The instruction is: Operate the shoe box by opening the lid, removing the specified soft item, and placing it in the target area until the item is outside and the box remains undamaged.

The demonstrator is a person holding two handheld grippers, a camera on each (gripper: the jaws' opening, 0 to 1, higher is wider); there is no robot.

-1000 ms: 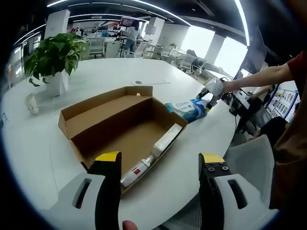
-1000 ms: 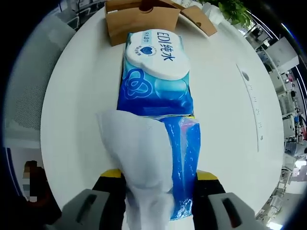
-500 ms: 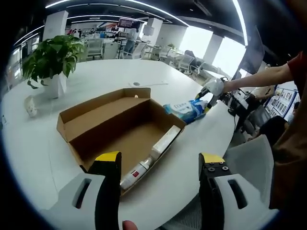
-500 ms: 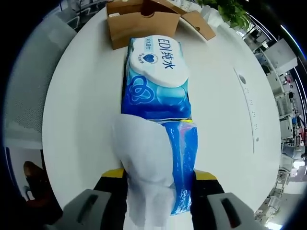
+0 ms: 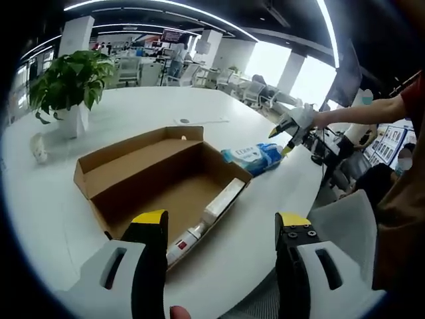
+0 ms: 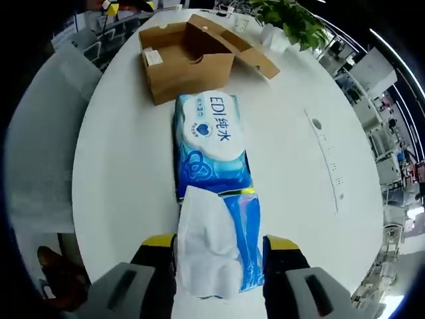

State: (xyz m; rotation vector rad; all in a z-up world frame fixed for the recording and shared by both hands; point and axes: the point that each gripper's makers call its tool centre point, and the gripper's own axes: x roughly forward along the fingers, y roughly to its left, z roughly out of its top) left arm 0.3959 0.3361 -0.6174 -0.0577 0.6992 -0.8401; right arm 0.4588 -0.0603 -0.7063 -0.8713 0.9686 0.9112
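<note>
The brown shoe box (image 5: 156,179) stands open on the white table, its lid (image 5: 129,149) folded back; a white carton (image 5: 222,199) and a tube (image 5: 186,242) lie inside. The blue wipes pack (image 5: 255,157) lies on the table just right of the box. In the right gripper view the pack (image 6: 211,149) stretches from the box (image 6: 186,63) toward me. Its soft white and blue near end sits between the jaws of my right gripper (image 6: 220,242), which is shut on it. A hand holds that gripper (image 5: 289,129) over the pack's far end. My left gripper (image 5: 220,222) hovers open near the box's front.
A potted plant (image 5: 70,83) and a small white object (image 5: 38,146) stand at the table's left. A power strip (image 6: 325,163) is set into the tabletop right of the pack. A grey chair (image 5: 352,229) sits by the table edge; office desks lie beyond.
The right gripper view has drawn back and up, so the pack looks smaller and more of the box shows. The left gripper view has shifted slightly; the box itself stays put.
</note>
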